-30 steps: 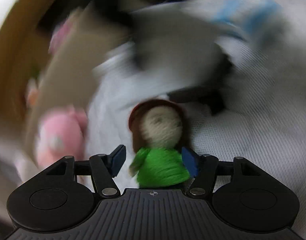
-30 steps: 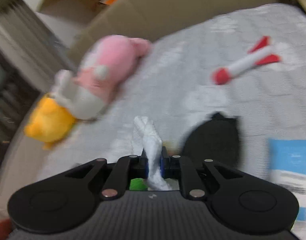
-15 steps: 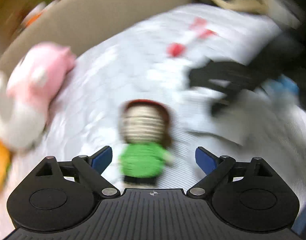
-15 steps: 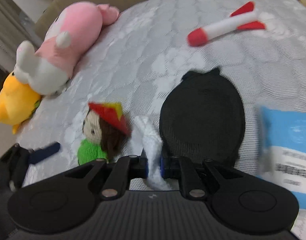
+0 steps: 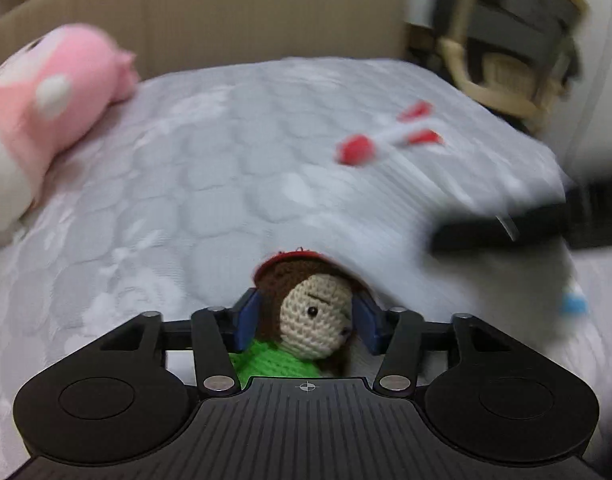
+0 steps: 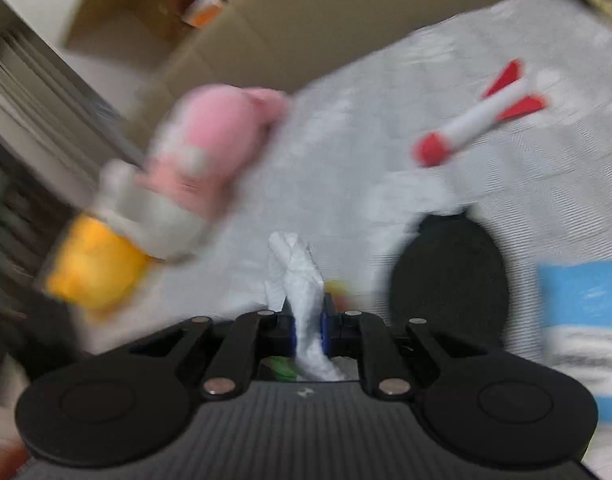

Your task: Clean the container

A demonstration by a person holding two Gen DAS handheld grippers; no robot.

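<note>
My left gripper (image 5: 308, 322) is shut on a crocheted doll (image 5: 314, 320) with brown hair, a red hat and a green shirt; its blue pads press both sides of the head. My right gripper (image 6: 308, 328) is shut on a twisted white tissue (image 6: 298, 280) that sticks up between the pads. A black oval container (image 6: 450, 276) lies on the white quilted bed (image 6: 346, 168) just right of the right gripper. In the left wrist view a dark blurred shape (image 5: 526, 228) crosses the right side.
A pink and white plush (image 5: 46, 100) lies at the bed's left, with a yellow plush (image 6: 94, 268) beside it. A red and white toy rocket (image 6: 482, 120) lies far right. A blue and white packet (image 6: 586, 320) lies right of the container. Cardboard (image 5: 226, 12) stands behind the bed.
My left gripper was open around the doll half a second ago and has now closed on its head. My right gripper has swung, still holding the tissue.
</note>
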